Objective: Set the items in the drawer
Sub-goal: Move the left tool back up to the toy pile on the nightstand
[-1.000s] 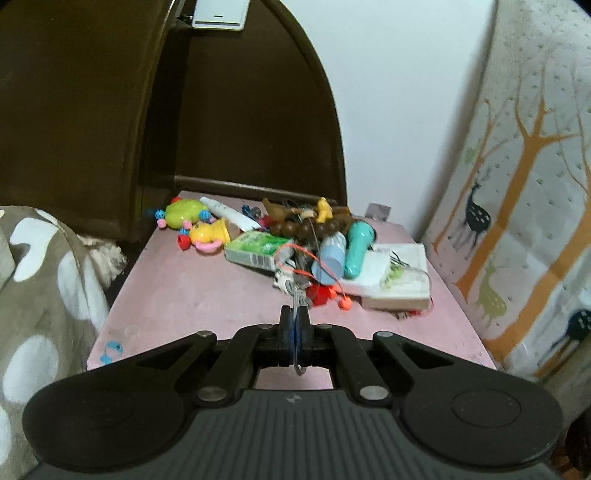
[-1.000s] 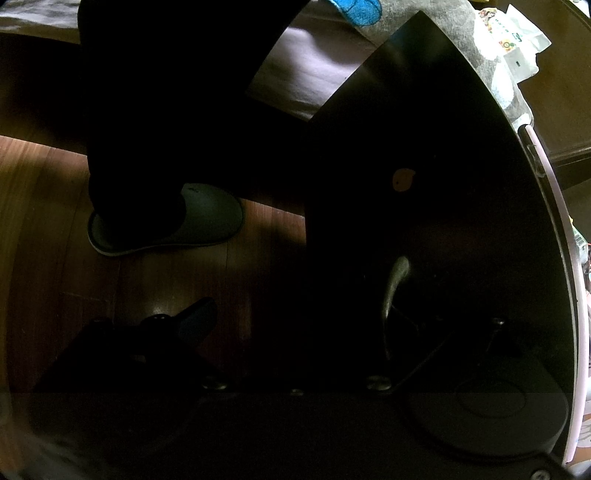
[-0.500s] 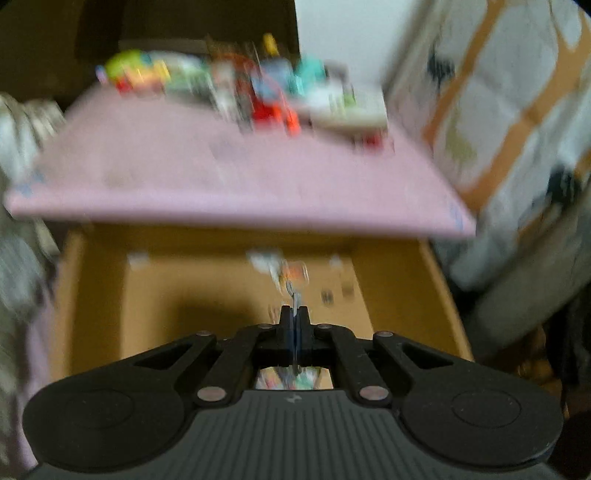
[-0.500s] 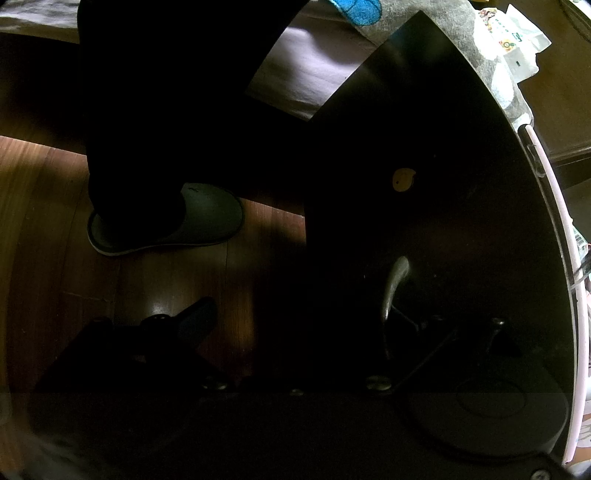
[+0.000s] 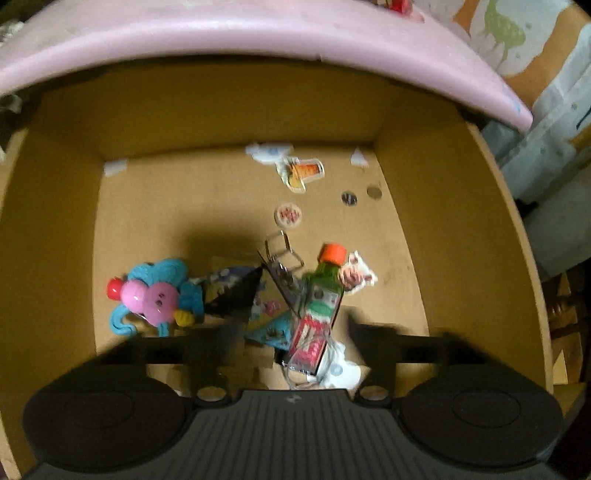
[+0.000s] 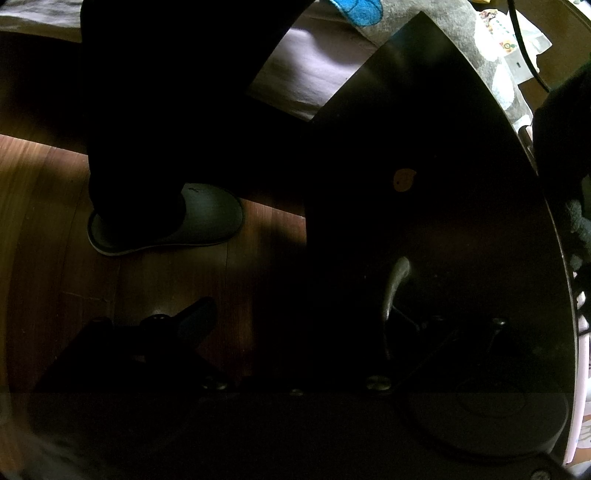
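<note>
Jaws of the left gripper now stand wide over the open drawer, nothing held.
A second ago they were pinched on a small keyring above the pink surface; that item appears dropped among the bottle and toys, so this placement looks done. Right gripper hangs spread by the handle, too dark to tell contact.

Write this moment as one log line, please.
left tool: open, above open drawer | in drawer: green bottle, octopus toy | right tool: at drawer handle, state unclear
</note>
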